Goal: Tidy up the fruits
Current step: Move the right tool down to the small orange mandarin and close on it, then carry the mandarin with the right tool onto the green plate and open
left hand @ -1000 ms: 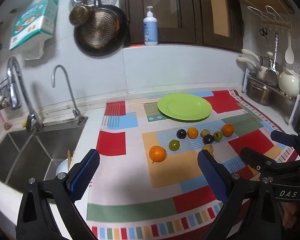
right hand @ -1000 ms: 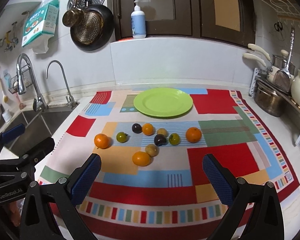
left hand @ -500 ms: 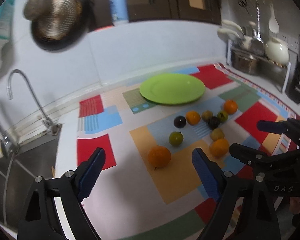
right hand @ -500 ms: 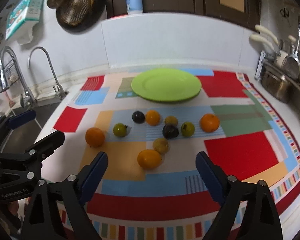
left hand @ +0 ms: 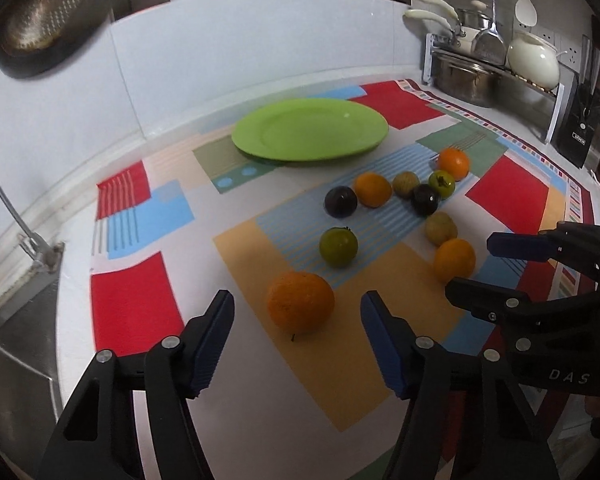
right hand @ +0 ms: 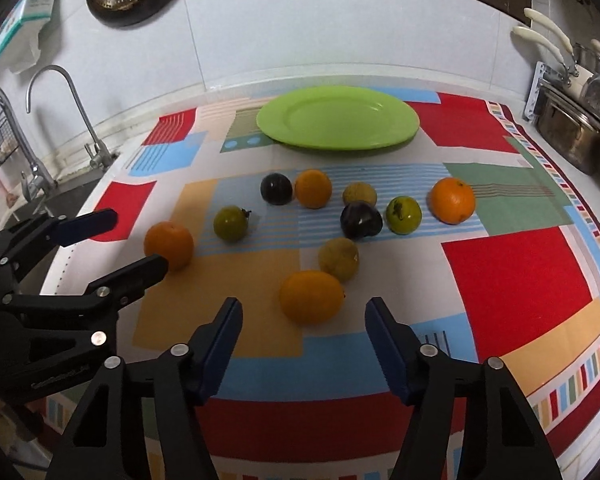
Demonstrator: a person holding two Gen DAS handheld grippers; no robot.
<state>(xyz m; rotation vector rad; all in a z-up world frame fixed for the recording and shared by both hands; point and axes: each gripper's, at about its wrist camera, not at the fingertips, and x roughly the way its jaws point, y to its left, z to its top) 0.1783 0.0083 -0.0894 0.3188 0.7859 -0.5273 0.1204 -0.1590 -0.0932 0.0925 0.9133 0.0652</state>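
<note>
Ten small fruits lie loose on the patchwork cloth, in front of an empty green plate (right hand: 336,118). Four oranges (right hand: 310,297) are spread widely, one at each end of the group. Two green fruits (right hand: 231,223), two dark plums (right hand: 276,188) and two yellowish fruits (right hand: 339,259) sit between them.

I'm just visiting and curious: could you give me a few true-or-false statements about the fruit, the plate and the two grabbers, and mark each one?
1. The green plate has no fruit on it. True.
2. The left gripper is shut on an orange. False: it is open, with the nearest orange just ahead of its fingertips.
3. The right gripper is open. True.
4. All the fruits are orange. False: there are also green fruits and dark purple ones.
5. The fruits lie on a bare steel counter. False: they lie on a colourful patterned cloth.
</note>
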